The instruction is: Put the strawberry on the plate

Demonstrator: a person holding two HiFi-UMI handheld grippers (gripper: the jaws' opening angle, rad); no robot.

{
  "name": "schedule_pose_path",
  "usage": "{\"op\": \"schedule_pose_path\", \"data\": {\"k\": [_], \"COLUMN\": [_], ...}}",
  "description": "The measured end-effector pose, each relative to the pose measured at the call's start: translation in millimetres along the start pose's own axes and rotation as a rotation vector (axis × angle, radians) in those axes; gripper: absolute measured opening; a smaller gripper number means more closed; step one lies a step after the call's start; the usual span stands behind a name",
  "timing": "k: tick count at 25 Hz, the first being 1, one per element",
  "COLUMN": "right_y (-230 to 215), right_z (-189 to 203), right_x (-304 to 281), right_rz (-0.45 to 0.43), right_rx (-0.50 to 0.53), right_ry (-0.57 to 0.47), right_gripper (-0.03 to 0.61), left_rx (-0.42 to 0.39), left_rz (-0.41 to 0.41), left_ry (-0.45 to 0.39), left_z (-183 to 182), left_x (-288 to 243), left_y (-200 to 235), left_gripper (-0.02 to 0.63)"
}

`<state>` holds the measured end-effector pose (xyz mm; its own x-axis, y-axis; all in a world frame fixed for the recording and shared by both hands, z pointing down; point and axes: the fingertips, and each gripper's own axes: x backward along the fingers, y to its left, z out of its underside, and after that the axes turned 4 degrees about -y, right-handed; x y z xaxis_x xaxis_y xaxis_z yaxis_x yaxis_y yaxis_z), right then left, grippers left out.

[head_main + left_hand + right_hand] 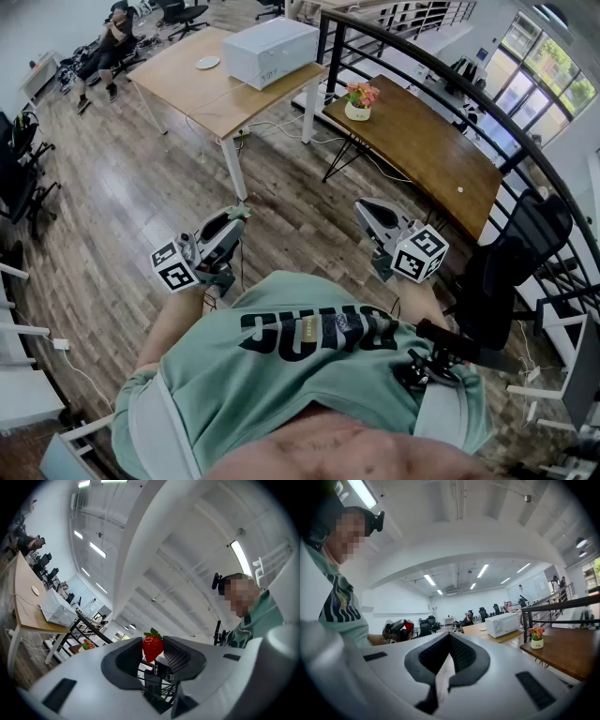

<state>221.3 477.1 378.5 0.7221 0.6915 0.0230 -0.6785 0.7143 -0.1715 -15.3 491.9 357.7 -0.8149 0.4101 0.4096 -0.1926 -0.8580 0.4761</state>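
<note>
Strawberry (153, 648) clamped between the pads of the left gripper (153, 654): red body pinched on both sides, green leaves poking up above the jaws, low in the middle of the left gripper view. In the head view that gripper is held up in the air at lower left of centre, just ahead of the person's green shirt (300, 375), its tips pointing up the frame.

Across to the lower right of centre, the right gripper (366, 208) hangs about level with it, well apart. Its own view settles it: jaws together at the tips, nothing between them.

Beneath both, wooden floor (131, 187). Further up the frame comes a light wooden table (183, 84) at upper centre, and there's the white plate (207, 63) lying on it, just beside a white box (270, 52).

To the right stands a dark table (422, 150) with a flower pot (359, 101) at its upper-left end. A black railing (324, 42) curves past it. Far off in the upper left corner, a seated person (105, 47).
</note>
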Motion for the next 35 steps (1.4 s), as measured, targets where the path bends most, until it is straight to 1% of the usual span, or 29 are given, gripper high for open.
{"op": "schedule_pose_path", "data": {"k": [7,13,20,26,35], "right_y": [-4,-1,-4,-5,-8], "right_z": [-9,-10,-13,-12,-9], "right_x": [-16,-24,-15,-7,-9], "right_rz": [-0.012,-0.036,-0.048,-0.046,-0.049], "right_rx": [0.013,0.023,0.034,0.026,-0.001], "right_ry": [-0.015,0.005,0.004,0.004,-0.001], "right_gripper": [0.006,0.006,0.006,0.006,0.006], "left_rx": [-0.023,-0.032,-0.030,-0.027,-0.022], "left_rz": [0.000,-0.016,-0.019,-0.018,-0.025], "left_ry": [-0.010,-0.030,-0.036,-0.031,-0.031], "left_z": [-12,-15,-8,-2,-1], "left_x": [3,8,5,1,0], "left_y": [5,7,1,-4,-2], "left_gripper": [0.143,0.143,0.143,0.143,0.143]}}
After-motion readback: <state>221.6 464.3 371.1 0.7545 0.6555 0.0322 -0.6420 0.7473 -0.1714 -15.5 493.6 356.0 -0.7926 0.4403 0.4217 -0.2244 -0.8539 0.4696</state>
